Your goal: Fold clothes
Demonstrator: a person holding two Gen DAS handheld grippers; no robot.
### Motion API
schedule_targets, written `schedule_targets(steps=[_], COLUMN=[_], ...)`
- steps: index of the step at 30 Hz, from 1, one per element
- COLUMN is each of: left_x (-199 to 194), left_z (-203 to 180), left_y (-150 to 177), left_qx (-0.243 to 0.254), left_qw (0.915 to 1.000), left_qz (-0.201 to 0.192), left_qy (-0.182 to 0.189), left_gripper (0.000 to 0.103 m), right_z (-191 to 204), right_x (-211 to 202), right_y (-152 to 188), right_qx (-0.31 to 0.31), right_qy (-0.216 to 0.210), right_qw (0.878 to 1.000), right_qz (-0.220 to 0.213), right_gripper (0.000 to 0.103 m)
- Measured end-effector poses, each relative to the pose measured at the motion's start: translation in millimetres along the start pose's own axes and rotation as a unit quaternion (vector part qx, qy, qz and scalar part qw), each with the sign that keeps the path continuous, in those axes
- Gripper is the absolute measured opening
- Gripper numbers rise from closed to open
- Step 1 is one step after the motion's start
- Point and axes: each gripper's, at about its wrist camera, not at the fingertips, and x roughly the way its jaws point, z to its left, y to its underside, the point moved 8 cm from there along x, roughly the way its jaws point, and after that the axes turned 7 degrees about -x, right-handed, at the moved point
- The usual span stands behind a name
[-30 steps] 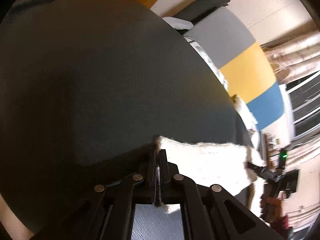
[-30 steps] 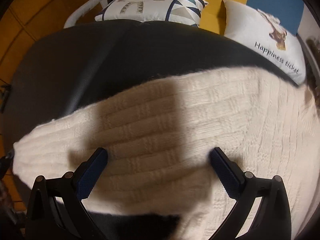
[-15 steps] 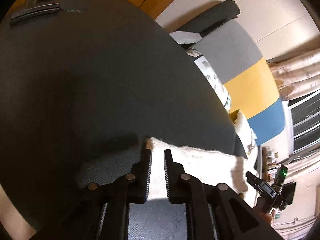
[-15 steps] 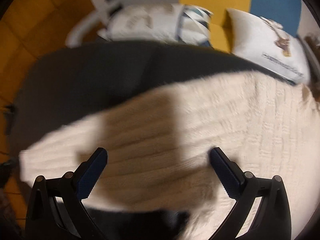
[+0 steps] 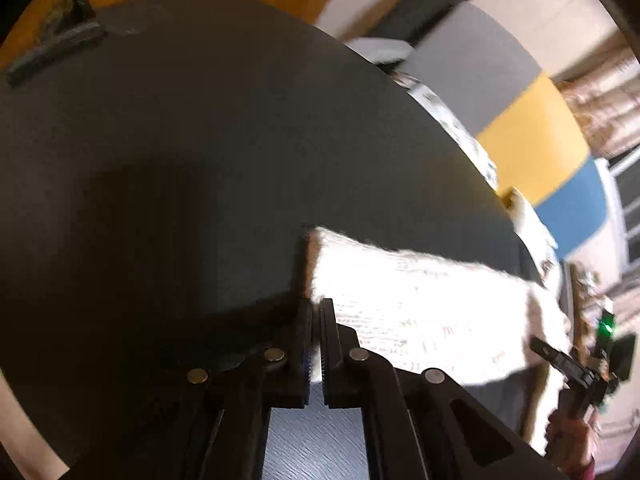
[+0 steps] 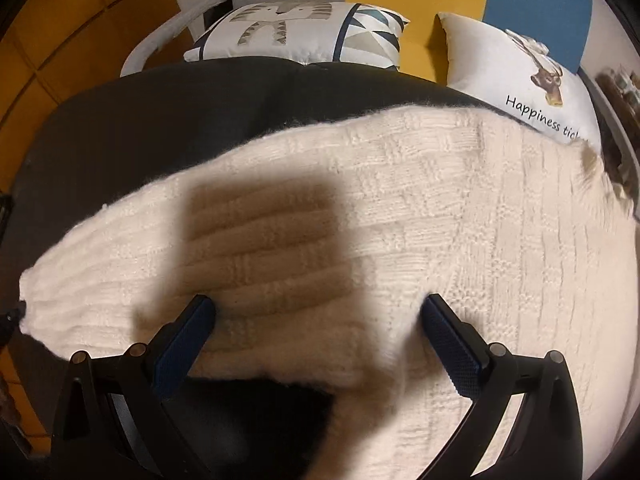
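Two grippers work the cream cable-knit sweater [image 6: 400,216] spread across the dark round table [image 5: 200,140]. My left gripper [image 5: 316,320] seems, through blur, pinched shut on its near-left cuff; that thin bite could slip. My right gripper [image 6: 318,320] hovers wide open, holding nothing.

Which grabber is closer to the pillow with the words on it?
Right. The right gripper hangs open over the cream sweater, with the lettered pillow just past the sweater's far edge. The left gripper pinches the sweater's far corner, well away from it.
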Motion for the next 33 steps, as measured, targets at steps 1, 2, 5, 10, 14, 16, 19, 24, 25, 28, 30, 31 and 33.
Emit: schedule_targets(steps=[1,2,5,10,14,16,19,24,25,28,30,31,33], left_x=[0,-1,-9,-40,-43,-36,-22,-19,-20,-30,-47,-48,-49], left_z=[2,3,8,-29,-103,-138,-165,-186,-189,-189,-176,-177,-174], left_y=[-4,-5,-7,20,115,175,243,298,302,314,336,339,345], left_qx=[-0.006,-0.013,-0.038,-0.006,0.106,0.151,0.185,0.206,0.208,0.201,0.203,0.216,0.243], left_qw=[1.0000,0.9999,0.9992,0.9922,0.9693,0.9504,0.9331,0.9241,0.9241,0.9265,0.9269,0.9266,0.9269], left_qz=[0.001,0.006,0.013,0.008,0.096,0.154,0.210,0.245,0.244,0.242,0.241,0.234,0.219], left_qy=[-0.004,-0.002,0.005,0.124,0.200,0.224,0.226,0.209,0.209,0.205,0.203,0.199,0.184], left_gripper=[0.003,0.004,0.010,0.012,0.012,0.012,0.012,0.015,0.015,0.018,0.017,0.008,0.007], right_z=[3,4,-8,-62,-98,-106,-111,-114,-115,-122,-116,-111,-103], right_x=[0,-2,-31,-99,-113,-115,-119,-121,-120,-108,-106,-106,-106], right_y=[-2,-3,-1,44,114,145,195,243,249,268,273,273,275], right_qx=[-0.004,-0.007,0.024,0.043,0.041,0.039,0.044,0.043,0.045,0.061,0.061,0.059,0.055], right_qy=[-0.006,-0.020,-0.104,-0.137,-0.098,-0.069,-0.053,-0.008,-0.003,0.017,0.023,0.027,0.032], right_qw=[1.000,1.000,0.994,0.986,0.993,0.996,0.997,0.999,0.999,0.998,0.998,0.998,0.998], right_qz=[0.000,-0.001,-0.037,-0.088,-0.057,-0.040,-0.024,-0.017,-0.016,0.000,-0.007,-0.013,-0.021], right_gripper=[0.103,0.103,0.103,0.103,0.103,0.103,0.103,0.103,0.103,0.103,0.103,0.103,0.103])
